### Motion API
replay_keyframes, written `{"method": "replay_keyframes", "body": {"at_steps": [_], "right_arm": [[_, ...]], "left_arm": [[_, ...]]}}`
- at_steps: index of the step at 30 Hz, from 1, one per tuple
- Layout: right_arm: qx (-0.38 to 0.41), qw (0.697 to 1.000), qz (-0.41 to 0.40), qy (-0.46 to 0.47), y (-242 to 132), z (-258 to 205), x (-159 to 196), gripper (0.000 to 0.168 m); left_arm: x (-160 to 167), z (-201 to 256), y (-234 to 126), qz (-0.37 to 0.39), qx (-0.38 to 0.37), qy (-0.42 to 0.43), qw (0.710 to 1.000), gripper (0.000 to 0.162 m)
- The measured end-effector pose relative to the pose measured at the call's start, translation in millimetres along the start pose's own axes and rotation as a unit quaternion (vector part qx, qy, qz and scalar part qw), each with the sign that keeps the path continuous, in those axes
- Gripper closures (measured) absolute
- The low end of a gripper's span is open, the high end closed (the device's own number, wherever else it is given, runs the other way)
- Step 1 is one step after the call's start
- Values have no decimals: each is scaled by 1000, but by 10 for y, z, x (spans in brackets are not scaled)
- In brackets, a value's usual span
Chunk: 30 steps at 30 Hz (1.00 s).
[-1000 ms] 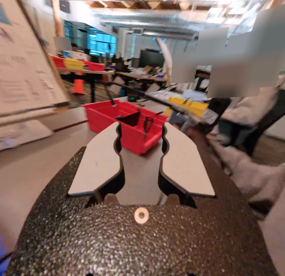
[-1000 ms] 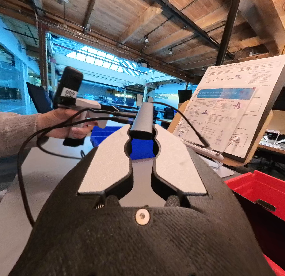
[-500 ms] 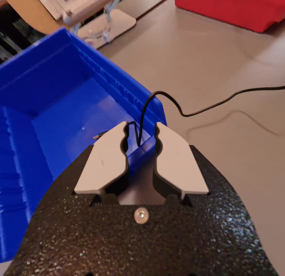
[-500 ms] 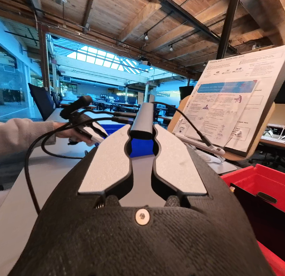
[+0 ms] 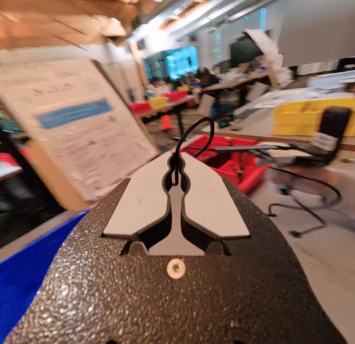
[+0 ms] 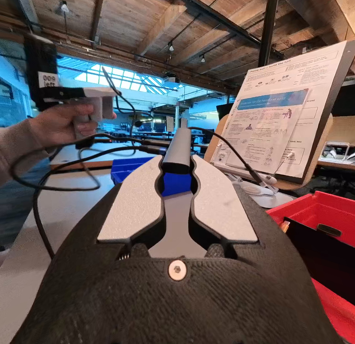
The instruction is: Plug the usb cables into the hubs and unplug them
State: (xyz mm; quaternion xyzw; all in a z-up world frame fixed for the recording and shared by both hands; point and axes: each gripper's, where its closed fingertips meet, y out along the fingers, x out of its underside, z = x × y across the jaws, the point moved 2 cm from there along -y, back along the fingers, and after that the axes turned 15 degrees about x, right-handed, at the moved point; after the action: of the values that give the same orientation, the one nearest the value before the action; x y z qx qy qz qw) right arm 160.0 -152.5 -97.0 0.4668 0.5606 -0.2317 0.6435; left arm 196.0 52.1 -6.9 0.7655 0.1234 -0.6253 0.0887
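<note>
My right gripper (image 6: 176,161) is shut on one end of a grey USB hub (image 6: 179,144), held level above the table. Two black USB cables (image 6: 151,145) are plugged into the hub's left side, and a third cable (image 6: 230,152) runs off to the right. My left gripper (image 5: 175,161) is shut on a thin black cable (image 5: 203,123) that loops up from the jaws. In the right wrist view the left gripper (image 6: 112,96) is raised at the upper left, held by a hand (image 6: 63,121). The hub (image 5: 240,147) shows blurred in the left wrist view.
A blue bin (image 6: 130,165) stands beyond the hub and also shows at the left gripper's lower left (image 5: 19,267). A red bin (image 6: 317,209) sits at the right. An instruction board on a stand (image 6: 278,123) is behind. Slack cable (image 6: 57,181) hangs over the grey table (image 6: 63,209). The gap from one gripper's tips to the other's is roughly 20 cm.
My left gripper dipped over the blue bin, shut on the thin black cable and lifted it up. My right gripper kept the hub still.
</note>
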Motion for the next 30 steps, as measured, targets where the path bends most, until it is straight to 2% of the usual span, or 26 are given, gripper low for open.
{"method": "replay_keyframes", "body": {"at_steps": [3, 5, 6, 7, 8, 9, 11, 13, 16, 20, 23, 26, 28, 30], "right_arm": [[-1, 1000, 3, 28, -19, 34, -18, 145], [-2, 1000, -4, 31, -40, 60, -14, 145], [-3, 1000, -11, 27, -52, 70, 2, 145], [-4, 1000, -20, 22, -63, 81, 26, 145], [-8, 999, -31, 17, -74, 84, 56, 145], [-22, 999, -44, 15, -87, 67, 92, 145], [-56, 996, -66, 19, -117, 7, 157, 145], [-92, 992, -84, 27, -134, -73, 219, 145], [-145, 985, -92, 37, -134, -235, 286, 145], [-216, 972, -86, 35, -170, -491, 321, 145], [-231, 967, -105, 2, -182, -574, 401, 145], [-250, 964, -90, -15, -193, -663, 400, 145], [-260, 963, -71, -9, -191, -706, 355, 145], [-262, 962, -79, -16, -193, -714, 392, 145]], "left_arm": [[444, 260, 391, -71, 94, -63, 991, 159], [939, 421, 523, -174, 158, -108, 966, 158], [1166, 478, 531, -225, 185, -121, 949, 151], [1340, 526, 507, -266, 215, -127, 931, 133], [1436, 543, 470, -291, 239, -120, 919, 128], [1444, 514, 443, -293, 244, -100, 919, 126], [1260, 410, 407, -264, 232, -32, 935, 112], [937, 400, 415, -206, 240, 16, 949, 114], [606, 648, 482, -133, 325, 30, 936, 108], [833, 791, 591, -191, 361, 90, 908, 99], [1024, 837, 653, -214, 378, 60, 899, 98], [1068, 948, 688, -189, 405, 4, 895, 105], [1135, 1033, 675, -192, 429, -13, 883, 121], [1177, 1066, 685, -190, 431, -29, 882, 129]]}}
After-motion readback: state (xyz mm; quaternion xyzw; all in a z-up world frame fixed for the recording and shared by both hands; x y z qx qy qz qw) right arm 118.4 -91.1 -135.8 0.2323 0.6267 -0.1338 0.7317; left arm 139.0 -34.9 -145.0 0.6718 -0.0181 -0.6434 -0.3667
